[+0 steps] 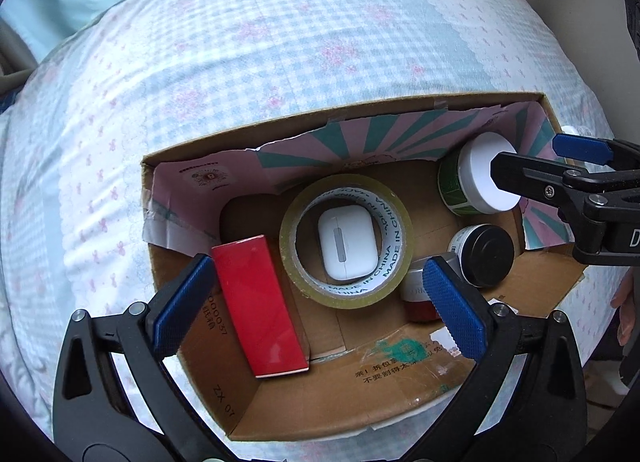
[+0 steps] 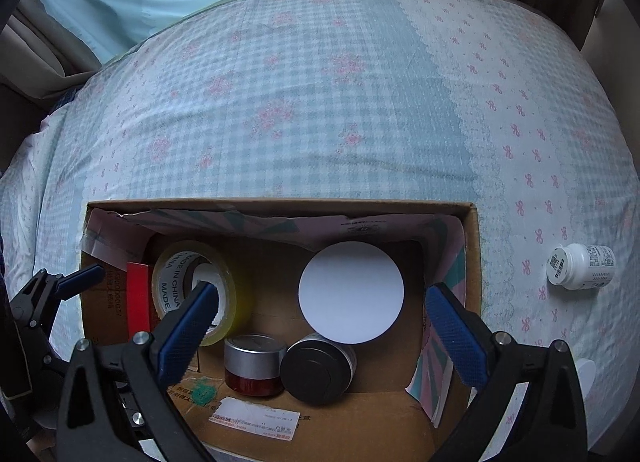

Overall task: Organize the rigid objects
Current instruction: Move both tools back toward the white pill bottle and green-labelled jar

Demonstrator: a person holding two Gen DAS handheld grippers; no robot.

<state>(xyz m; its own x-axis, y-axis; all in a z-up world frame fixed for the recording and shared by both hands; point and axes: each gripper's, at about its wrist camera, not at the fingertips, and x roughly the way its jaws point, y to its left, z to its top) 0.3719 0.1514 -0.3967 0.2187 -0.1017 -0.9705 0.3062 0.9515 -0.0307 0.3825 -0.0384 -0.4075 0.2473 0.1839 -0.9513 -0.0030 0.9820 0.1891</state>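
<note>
In the left wrist view, the left tongs [image 1: 316, 294] hang over an open cardboard box [image 1: 344, 394] that sits on a bed with a checked and flowered bedcover [image 1: 248, 62]. The two blue pads are wide apart and nothing is clamped between them. Inside the box, a red box [image 1: 258, 302] lies just beside the left pad, and next to it a roll of clear tape [image 1: 296, 234] lies flat with a white earbud case [image 1: 347, 241] in its hole. Behind the right pad there is a small red jar with a silver lid [image 1: 416, 294], partly hidden, and a jar with a black lid [image 1: 486, 248] stands just beside it. A white-lidded round jar [image 1: 478, 178] with a green label is in the far right corner, and the right tongs [image 1: 528, 162] come in from the right edge above it, also with the pads apart and empty. In the right wrist view, the right tongs [image 2: 320, 318] are spread wide over the same cardboard box [image 2: 280, 208], with the white-lidded round jar [image 2: 351, 293] below, between the pads but not touched. The small red jar [image 2: 254, 364] and the black-lidded jar [image 2: 316, 370] stand side by side near the front wall, and the tape roll [image 2: 176, 274] and the red box [image 2: 138, 302] are on the left. The left tongs [image 2: 86, 276] appear at the left edge. A white pill bottle [image 2: 580, 266] lies on its side on the bedcover [image 2: 320, 102], outside the box, well apart on the right.
</note>
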